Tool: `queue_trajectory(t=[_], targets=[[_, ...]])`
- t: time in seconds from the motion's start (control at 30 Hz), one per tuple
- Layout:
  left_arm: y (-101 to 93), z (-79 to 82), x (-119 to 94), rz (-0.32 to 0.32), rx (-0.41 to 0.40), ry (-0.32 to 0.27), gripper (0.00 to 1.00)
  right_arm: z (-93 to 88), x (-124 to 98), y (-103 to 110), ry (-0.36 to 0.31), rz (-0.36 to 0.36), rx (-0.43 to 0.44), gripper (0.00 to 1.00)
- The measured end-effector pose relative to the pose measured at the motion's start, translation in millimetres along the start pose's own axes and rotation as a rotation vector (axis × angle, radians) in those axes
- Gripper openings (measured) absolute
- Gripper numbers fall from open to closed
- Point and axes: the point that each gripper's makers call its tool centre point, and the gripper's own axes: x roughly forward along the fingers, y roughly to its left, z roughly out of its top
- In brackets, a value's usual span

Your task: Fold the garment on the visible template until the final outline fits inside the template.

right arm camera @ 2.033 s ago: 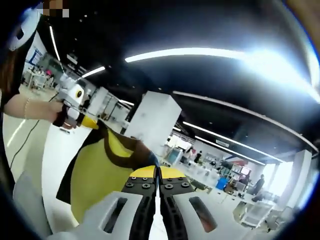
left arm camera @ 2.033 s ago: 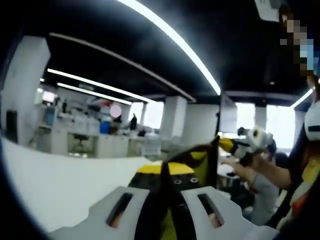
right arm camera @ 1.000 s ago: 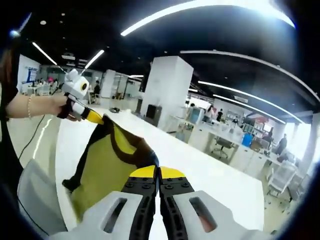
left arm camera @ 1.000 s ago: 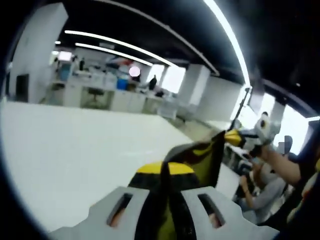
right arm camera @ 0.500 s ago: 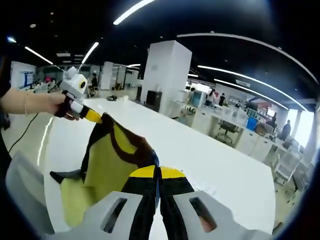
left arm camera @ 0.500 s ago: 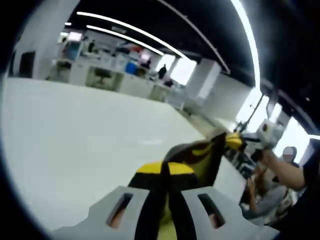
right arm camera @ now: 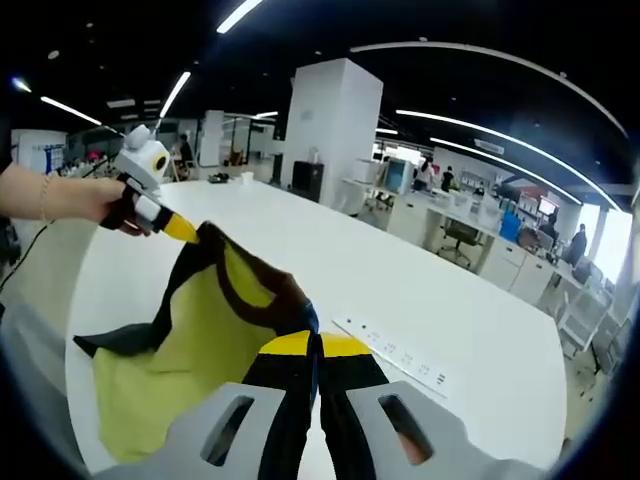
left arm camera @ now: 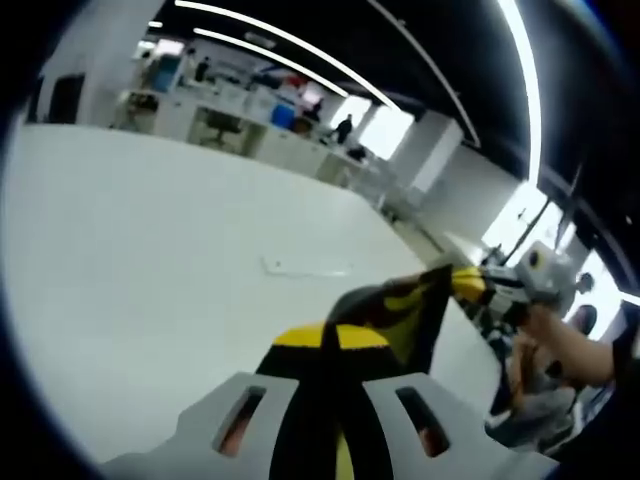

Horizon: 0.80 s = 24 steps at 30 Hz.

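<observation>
In the right gripper view we see, far left, a hand (right arm camera: 75, 200) holding the left gripper (right arm camera: 180, 229), its jaws pinched on one corner of the yellow-and-black garment (right arm camera: 190, 340). The cloth hangs spread between both tools above the white worktop (right arm camera: 430, 300), a black sleeve trailing low at the left. To the right, our right gripper (right arm camera: 315, 345) has its jaws closed on the dark collar edge. A pale strip (right arm camera: 395, 355) lies on the worktop beyond. In the left gripper view, the left gripper (left arm camera: 330, 340) clamps the garment (left arm camera: 400, 310), and the right gripper (left arm camera: 470, 283) grips the far corner.
</observation>
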Motion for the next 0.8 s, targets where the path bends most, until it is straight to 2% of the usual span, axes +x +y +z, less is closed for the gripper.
queue_trajectory(t=[0.47, 0.8], targets=[[36.9, -8.8, 42.7, 0.03, -0.103, 0.023, 0.0, -25.7, 46.4, -20.5, 0.053, 0.001, 0.011, 0.01], [57.0, -11.9, 66.6, 0.037, -0.095, 0.081, 0.0, -54.1, 76.4, -32.2, 0.106, 0.006, 0.021, 0.01]])
